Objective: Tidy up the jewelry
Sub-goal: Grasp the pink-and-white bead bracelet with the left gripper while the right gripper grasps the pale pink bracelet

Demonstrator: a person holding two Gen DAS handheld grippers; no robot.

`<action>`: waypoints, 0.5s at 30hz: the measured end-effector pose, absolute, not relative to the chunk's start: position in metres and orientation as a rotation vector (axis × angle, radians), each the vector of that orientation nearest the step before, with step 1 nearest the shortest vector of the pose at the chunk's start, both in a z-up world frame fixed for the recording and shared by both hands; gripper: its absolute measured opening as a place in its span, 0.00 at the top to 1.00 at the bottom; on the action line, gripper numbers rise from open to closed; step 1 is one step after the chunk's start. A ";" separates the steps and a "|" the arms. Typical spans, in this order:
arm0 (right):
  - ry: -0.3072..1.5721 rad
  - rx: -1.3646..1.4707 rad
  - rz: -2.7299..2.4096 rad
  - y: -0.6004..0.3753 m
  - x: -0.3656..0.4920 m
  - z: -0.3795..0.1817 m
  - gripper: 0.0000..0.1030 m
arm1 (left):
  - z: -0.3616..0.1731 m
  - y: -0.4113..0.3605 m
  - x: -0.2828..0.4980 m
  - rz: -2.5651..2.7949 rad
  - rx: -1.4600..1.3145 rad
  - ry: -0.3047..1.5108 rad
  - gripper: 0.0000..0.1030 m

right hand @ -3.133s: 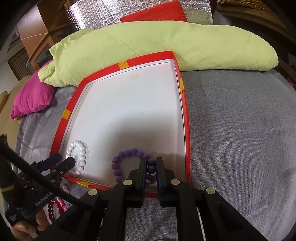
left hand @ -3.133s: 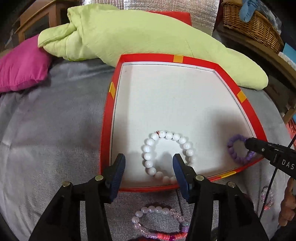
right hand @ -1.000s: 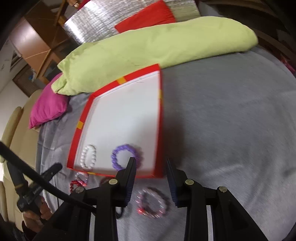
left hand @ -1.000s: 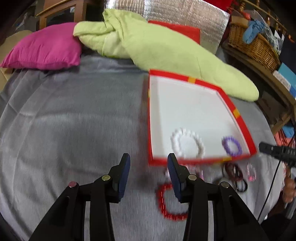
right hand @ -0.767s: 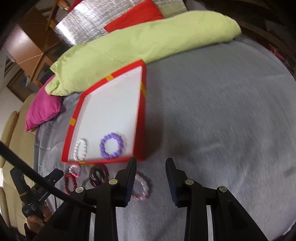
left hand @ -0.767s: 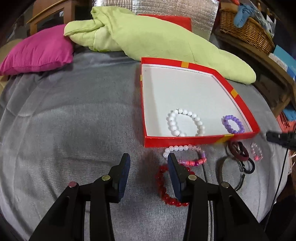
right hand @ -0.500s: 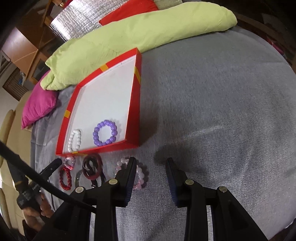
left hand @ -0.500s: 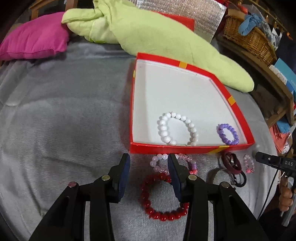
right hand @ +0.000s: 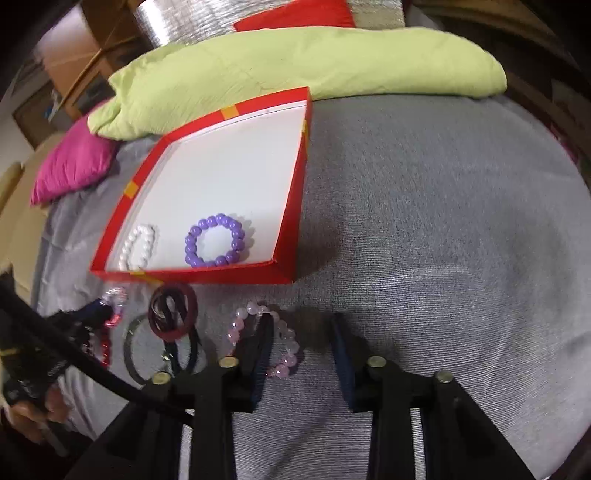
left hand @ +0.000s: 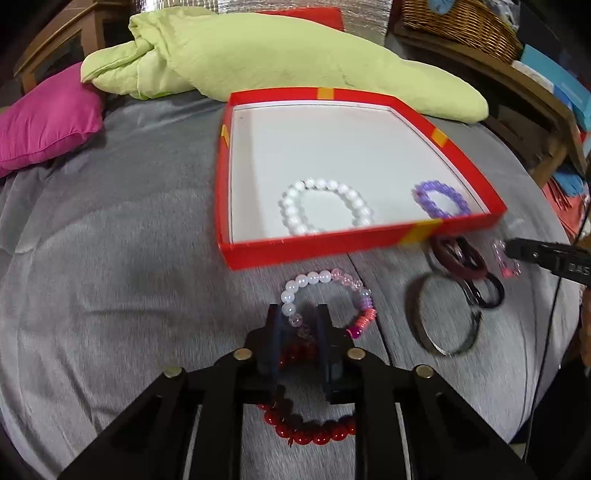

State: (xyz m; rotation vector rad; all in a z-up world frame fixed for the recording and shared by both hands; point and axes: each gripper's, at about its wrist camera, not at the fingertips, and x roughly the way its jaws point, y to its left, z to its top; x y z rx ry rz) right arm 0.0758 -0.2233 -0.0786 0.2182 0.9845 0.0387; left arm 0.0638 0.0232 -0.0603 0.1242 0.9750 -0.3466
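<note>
A red box (left hand: 332, 248) with a white floor holds a white bead bracelet (left hand: 295, 218) and a purple one (left hand: 428, 192). On the grey cover in front lie a white-and-pink bracelet (left hand: 314, 277) and a red bead bracelet (left hand: 314, 435). My left gripper (left hand: 300, 325) is closing, its narrow jaws astride the white-and-pink bracelet's left side, pads not visibly pressing. My right gripper (right hand: 301, 343) is closing but stands wide. The right side of a pale pink bracelet (right hand: 288, 334) lies between its fingers, and the left finger covers the bracelet's middle.
Dark maroon hair ties (left hand: 476, 269) and a thin metal bangle (left hand: 415, 317) lie right of the bracelets. A green quilt (left hand: 295, 62) runs behind the box, a magenta cushion (left hand: 48, 122) lies far left, and a wicker basket (left hand: 458, 22) stands back right.
Both grippers have sunk toward the loose bracelets in front of the box. The left jaws have narrowed around the white-and-pink bracelet. The right jaws look as wide as before.
</note>
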 end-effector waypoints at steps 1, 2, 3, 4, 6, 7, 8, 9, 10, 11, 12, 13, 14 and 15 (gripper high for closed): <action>0.983 0.198 0.034 -0.221 0.074 -0.079 0.87 | -0.061 0.027 0.058 -0.350 0.119 0.977 0.84; 0.981 0.179 0.027 -0.220 0.072 -0.079 0.89 | -0.062 0.028 0.057 -0.351 0.113 0.979 0.84; 0.980 0.174 0.028 -0.220 0.070 -0.079 0.90 | -0.062 0.029 0.052 -0.352 0.104 0.981 0.84; 0.980 0.170 0.030 -0.220 0.068 -0.079 0.91 | -0.062 0.031 0.049 -0.351 0.099 0.981 0.84; 0.978 0.164 0.032 -0.219 0.062 -0.079 0.91 | -0.062 0.033 0.041 -0.345 0.088 0.977 0.84; 0.977 0.162 0.032 -0.219 0.060 -0.080 0.91 | -0.062 0.034 0.038 -0.337 0.088 0.971 0.84; 0.975 0.162 0.033 -0.219 0.057 -0.079 0.91 | -0.062 0.033 0.037 -0.333 0.092 0.965 0.84; 0.974 0.166 0.033 -0.219 0.056 -0.080 0.91 | -0.062 0.032 0.037 -0.333 0.100 0.959 0.84; 0.973 0.171 0.034 -0.220 0.056 -0.079 0.91 | -0.062 0.032 0.039 -0.331 0.106 0.953 0.84; 0.971 0.179 0.035 -0.221 0.056 -0.079 0.91 | -0.062 0.031 0.041 -0.326 0.112 0.944 0.83; 0.966 0.196 0.039 -0.223 0.056 -0.078 0.91 | -0.062 0.030 0.043 -0.321 0.115 0.938 0.83; 0.962 0.209 0.043 -0.224 0.057 -0.076 0.91 | -0.062 0.030 0.046 -0.317 0.113 0.936 0.83; 0.960 0.220 0.045 -0.224 0.057 -0.076 0.91 | -0.062 0.029 0.049 -0.315 0.110 0.936 0.83; 0.963 0.232 0.047 -0.225 0.059 -0.076 0.91 | -0.063 0.028 0.051 -0.316 0.109 0.937 0.83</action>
